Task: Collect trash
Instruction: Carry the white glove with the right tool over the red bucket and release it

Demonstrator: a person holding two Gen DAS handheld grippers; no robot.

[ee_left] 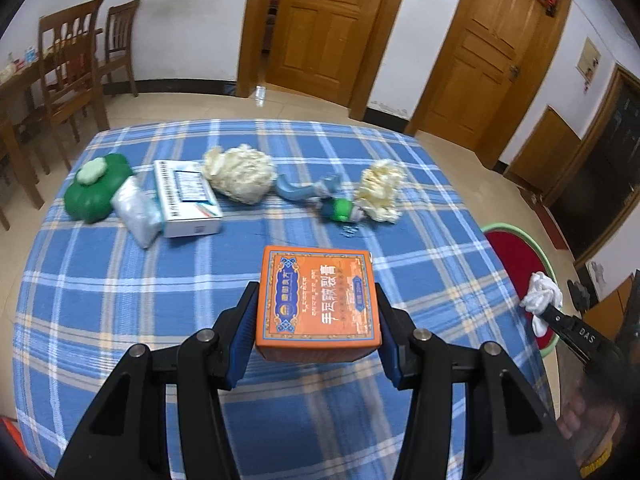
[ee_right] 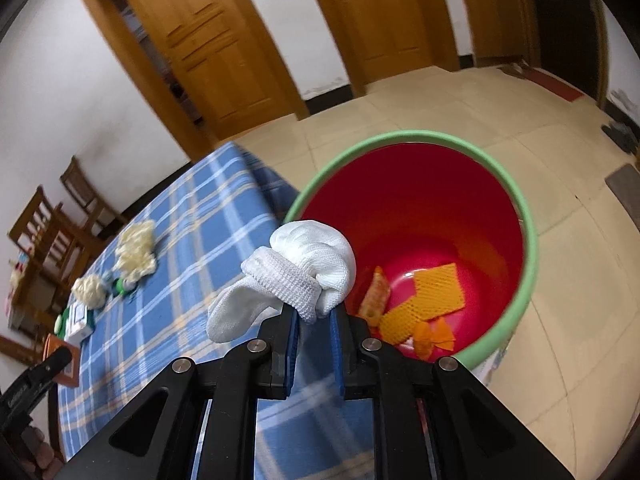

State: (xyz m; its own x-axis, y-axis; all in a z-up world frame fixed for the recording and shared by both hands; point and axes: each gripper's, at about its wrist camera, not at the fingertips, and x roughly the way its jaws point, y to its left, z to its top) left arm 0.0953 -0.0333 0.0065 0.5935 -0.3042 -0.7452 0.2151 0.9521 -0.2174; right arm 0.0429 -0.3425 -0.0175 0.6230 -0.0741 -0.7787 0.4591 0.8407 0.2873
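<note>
My left gripper (ee_left: pixel 318 320) is shut on an orange box (ee_left: pixel 318 304) and holds it above the blue checked tablecloth (ee_left: pixel 120 300). My right gripper (ee_right: pixel 314 312) is shut on a white balled sock (ee_right: pixel 296 276), at the near rim of a red bin with a green rim (ee_right: pixel 520 216) standing on the floor beside the table. Orange scraps (ee_right: pixel 424 304) lie in the bin. In the left wrist view the right gripper (ee_left: pixel 554 310), its sock (ee_left: pixel 540 294) and the bin (ee_left: pixel 516 256) show at the right.
On the table lie a green pouch (ee_left: pixel 96 192), a clear plastic bag (ee_left: pixel 138 210), a white box (ee_left: pixel 188 200), two cream crumpled wads (ee_left: pixel 240 174) (ee_left: pixel 380 190), a blue strap (ee_left: pixel 304 190) and a green-capped item (ee_left: pixel 340 209). Wooden chairs (ee_left: pixel 72 64) stand at the far left, doors behind.
</note>
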